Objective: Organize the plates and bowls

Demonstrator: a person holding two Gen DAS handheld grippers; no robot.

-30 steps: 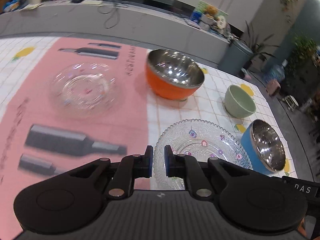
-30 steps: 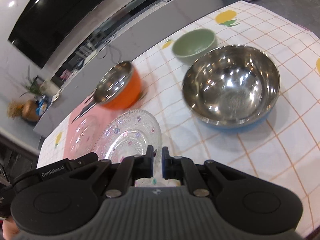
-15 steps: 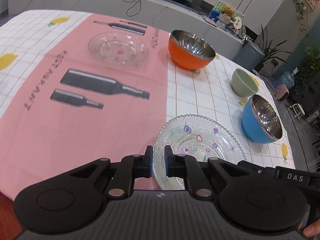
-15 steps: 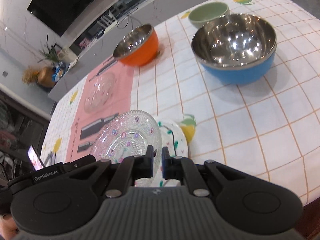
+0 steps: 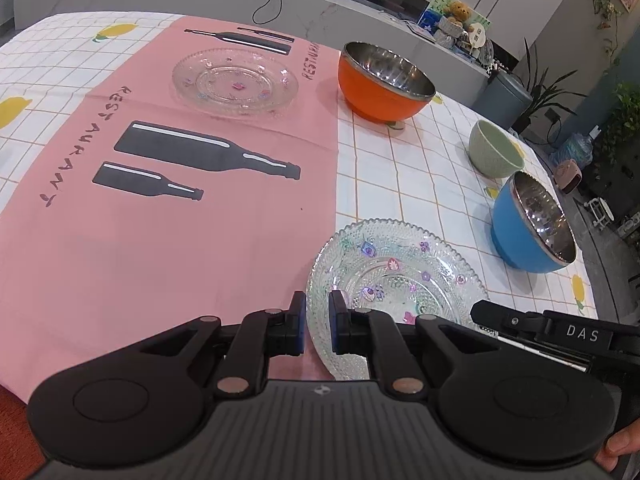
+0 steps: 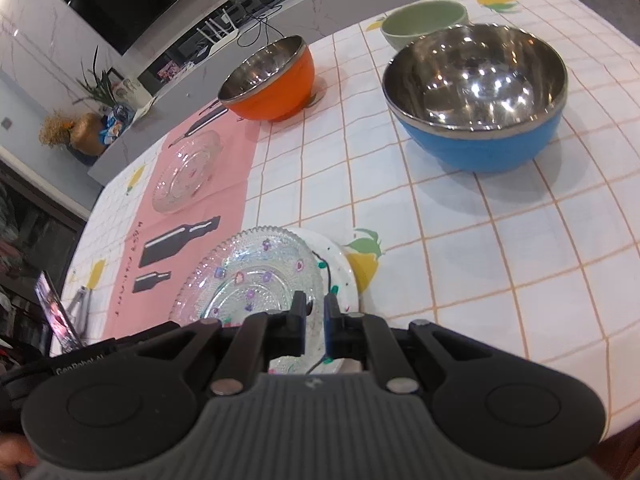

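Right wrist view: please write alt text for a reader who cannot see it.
The right gripper, jaws nearly closed and holding nothing, hovers over a glass plate stacked on a white plate. Beyond stand a blue bowl, orange bowl and green bowl.

Both wrist cameras look down close over the table's (image 5: 392, 168) near edge, sharing the patterned glass plate (image 5: 394, 276) (image 6: 256, 276).

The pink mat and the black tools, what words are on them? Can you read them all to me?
"RESTAURANT" runs along the near side of the pink mat.
"RESTAU..." shows again by the orange bowl; its end is cut off.
"DAS" is on the right tool, seen from the left wrist.
"GenRobot.AI" is on the left tool, dim and partly hidden.
The signs on the far counter are too small to read.
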